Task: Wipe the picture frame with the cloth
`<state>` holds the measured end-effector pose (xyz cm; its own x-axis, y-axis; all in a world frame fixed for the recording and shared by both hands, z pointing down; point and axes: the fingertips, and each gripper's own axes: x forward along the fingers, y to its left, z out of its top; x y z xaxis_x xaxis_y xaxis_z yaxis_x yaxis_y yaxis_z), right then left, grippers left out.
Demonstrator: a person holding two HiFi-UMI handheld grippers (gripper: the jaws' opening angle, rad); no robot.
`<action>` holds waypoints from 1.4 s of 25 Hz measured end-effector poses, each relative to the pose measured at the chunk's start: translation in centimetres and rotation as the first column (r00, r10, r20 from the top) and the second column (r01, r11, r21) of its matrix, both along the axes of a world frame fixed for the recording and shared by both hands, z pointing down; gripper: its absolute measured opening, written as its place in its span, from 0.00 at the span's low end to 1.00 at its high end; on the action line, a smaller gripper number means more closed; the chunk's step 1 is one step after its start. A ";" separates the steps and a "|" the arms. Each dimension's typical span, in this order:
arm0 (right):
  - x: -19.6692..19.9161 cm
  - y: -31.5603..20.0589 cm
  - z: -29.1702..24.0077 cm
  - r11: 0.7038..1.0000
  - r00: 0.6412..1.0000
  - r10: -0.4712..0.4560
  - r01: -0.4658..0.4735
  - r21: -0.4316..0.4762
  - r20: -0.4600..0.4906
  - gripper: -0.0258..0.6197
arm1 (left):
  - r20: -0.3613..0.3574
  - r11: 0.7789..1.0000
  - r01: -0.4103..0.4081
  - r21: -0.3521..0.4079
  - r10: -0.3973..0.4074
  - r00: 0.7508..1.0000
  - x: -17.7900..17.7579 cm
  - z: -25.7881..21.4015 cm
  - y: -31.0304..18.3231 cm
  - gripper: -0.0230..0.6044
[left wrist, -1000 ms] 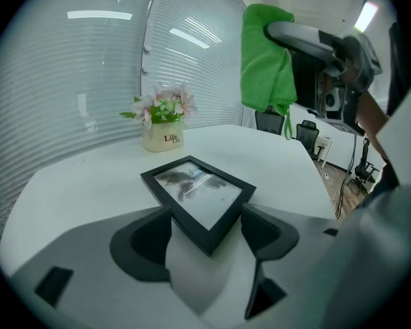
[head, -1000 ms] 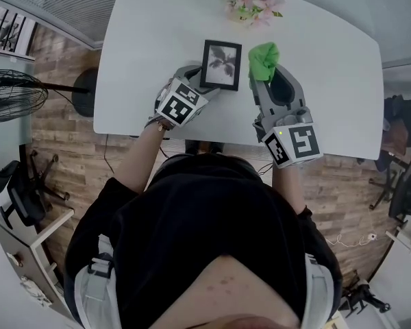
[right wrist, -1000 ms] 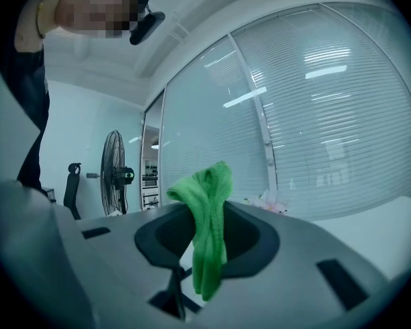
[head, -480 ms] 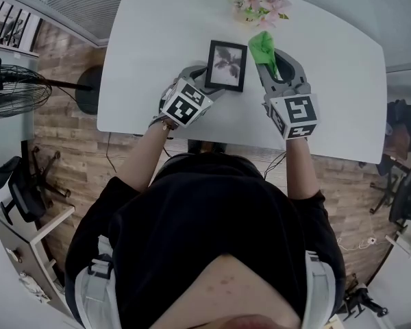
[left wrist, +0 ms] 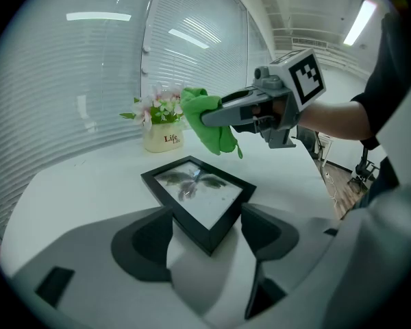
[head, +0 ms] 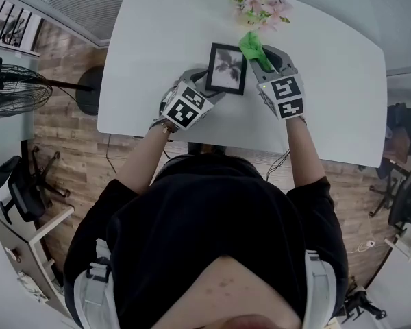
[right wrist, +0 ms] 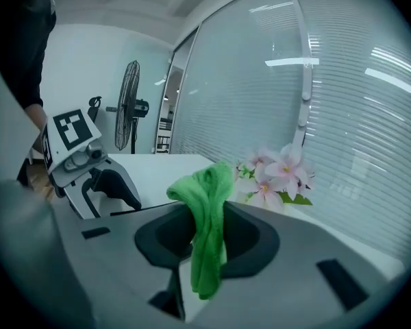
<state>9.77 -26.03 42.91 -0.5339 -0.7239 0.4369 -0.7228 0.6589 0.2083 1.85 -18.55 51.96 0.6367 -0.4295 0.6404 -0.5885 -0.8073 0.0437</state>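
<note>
The picture frame (head: 227, 68) sits on the white worktop (head: 157, 46), its near corner clamped in the left gripper (head: 204, 82). The right gripper (head: 259, 57) pinches the green cloth (head: 251, 45), held over the frame's far edge beside the flowers (head: 260, 5).

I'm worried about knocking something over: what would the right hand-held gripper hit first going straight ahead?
Probably the pink flowers, just beyond the green cloth clamped in the right hand-held gripper; depth is unclear.
</note>
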 end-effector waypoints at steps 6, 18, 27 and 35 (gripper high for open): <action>-0.7 -1.4 1.9 0.999 0.995 -0.036 0.035 -0.013 -0.088 0.19 | 0.004 1.000 -0.007 0.004 0.007 1.000 0.1 0.0 0.2 0.55; -1.3 -3.6 5.0 0.995 0.961 -0.095 0.093 -0.018 -0.259 0.19 | 0.007 1.000 -0.001 0.008 0.001 1.000 0.1 -0.1 0.2 0.55; -1.6 -4.2 7.2 0.991 0.924 -0.125 0.131 -0.009 -0.362 0.19 | 0.005 1.000 -0.002 0.007 0.002 1.000 0.1 0.1 0.1 0.55; -2.2 -4.0 8.3 0.987 0.900 -0.138 0.158 0.014 -0.413 0.19 | 0.003 1.000 -0.003 0.007 0.003 1.000 0.2 0.1 0.1 0.55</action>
<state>7.61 -30.01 51.25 -0.4176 -0.6751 0.6081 -0.4616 0.7341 0.4980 2.06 -18.46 52.02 0.6362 -0.4318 0.6394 -0.5861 -0.8094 0.0366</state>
